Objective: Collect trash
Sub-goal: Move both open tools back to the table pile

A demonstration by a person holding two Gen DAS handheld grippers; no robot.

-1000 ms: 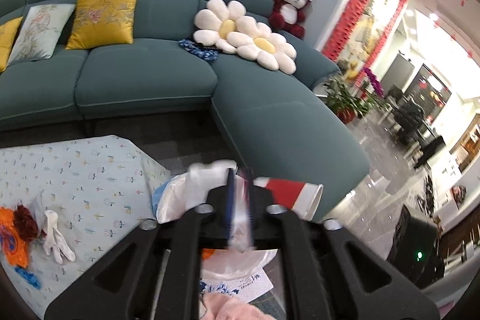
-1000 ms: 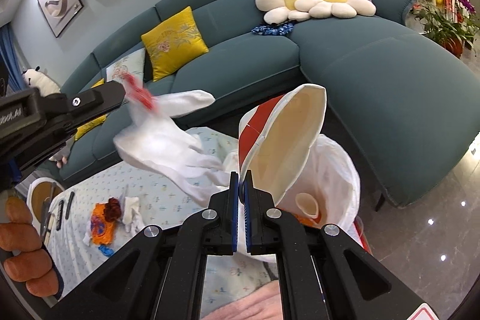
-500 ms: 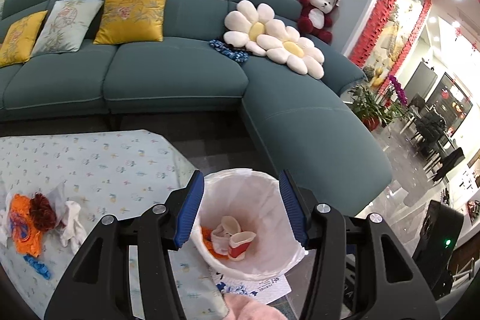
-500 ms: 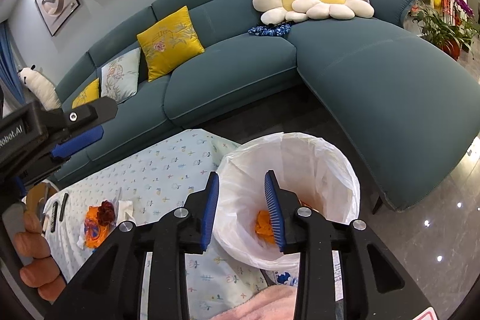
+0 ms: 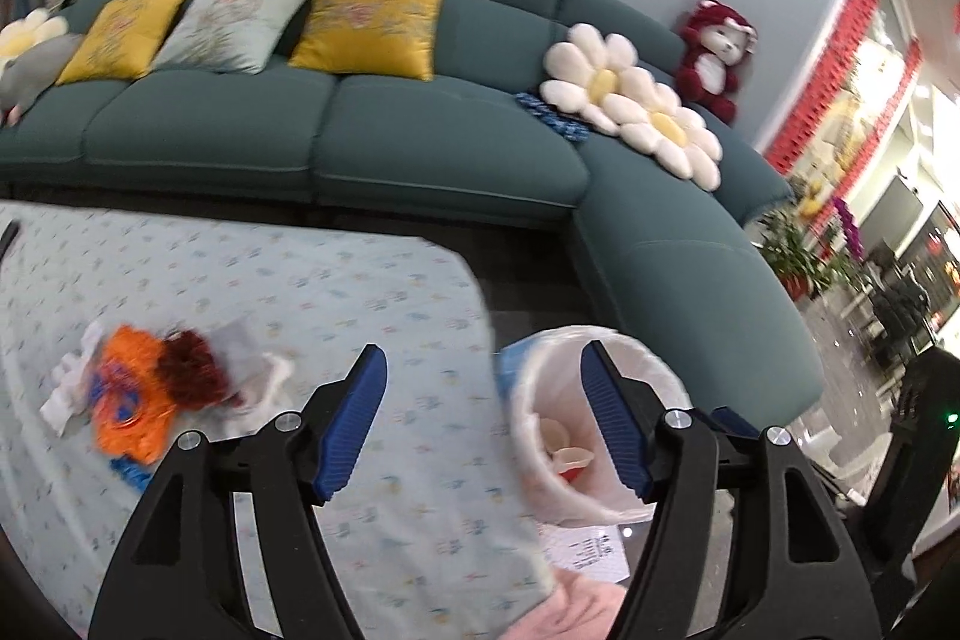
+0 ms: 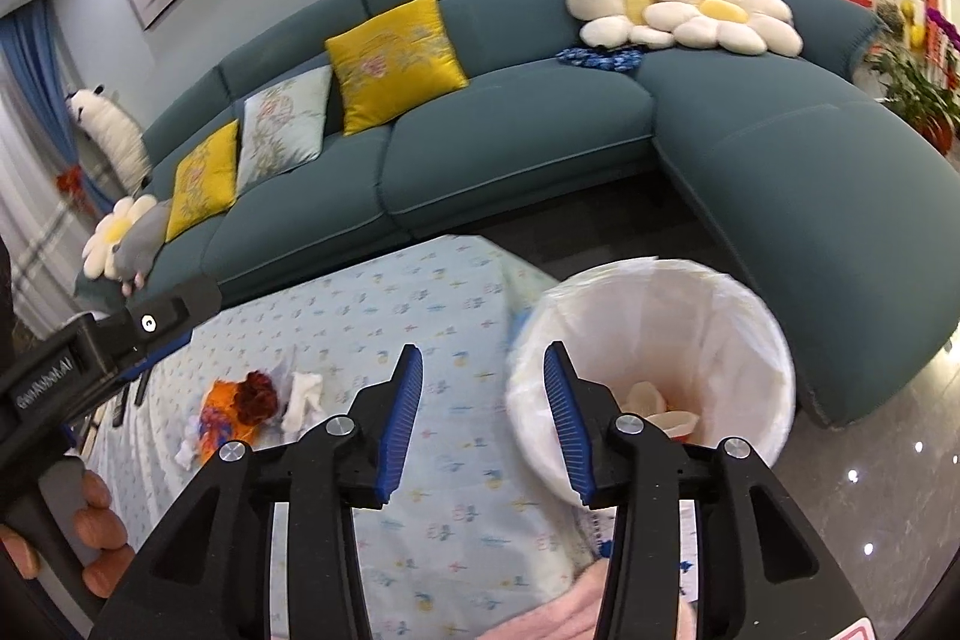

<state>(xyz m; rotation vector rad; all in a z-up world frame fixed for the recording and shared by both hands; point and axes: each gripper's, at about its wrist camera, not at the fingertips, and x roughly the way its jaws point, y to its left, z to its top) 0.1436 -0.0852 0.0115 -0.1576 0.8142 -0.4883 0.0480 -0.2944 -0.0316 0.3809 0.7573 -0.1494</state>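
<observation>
A bin lined with a white bag [image 5: 543, 400] [image 6: 720, 322] stands off the table's right end, with paper cups and scraps inside. A heap of trash lies on the patterned tablecloth: an orange wrapper [image 5: 126, 394] [image 6: 216, 400], a dark red clump [image 5: 189, 367] [image 6: 257, 394] and white crumpled tissue [image 5: 273, 370] [image 6: 303, 394]. My left gripper [image 5: 483, 388] is open and empty above the table's right edge. My right gripper [image 6: 483, 388] is open and empty, its right finger over the bin's rim. The left gripper's body [image 6: 114, 334] shows in the right wrist view.
A teal sectional sofa [image 5: 432, 160] [image 6: 516, 136] runs behind the table, with yellow cushions, flower cushions and a red plush bear. The light blue tablecloth [image 5: 336, 292] [image 6: 456, 304] covers the table. A pink cloth [image 5: 564, 610] lies at the near edge. Potted plants stand far right.
Both grippers opened and dropped the white glove and the paper cup into the bin. Both have since swung left, toward the table and the heap of trash.
</observation>
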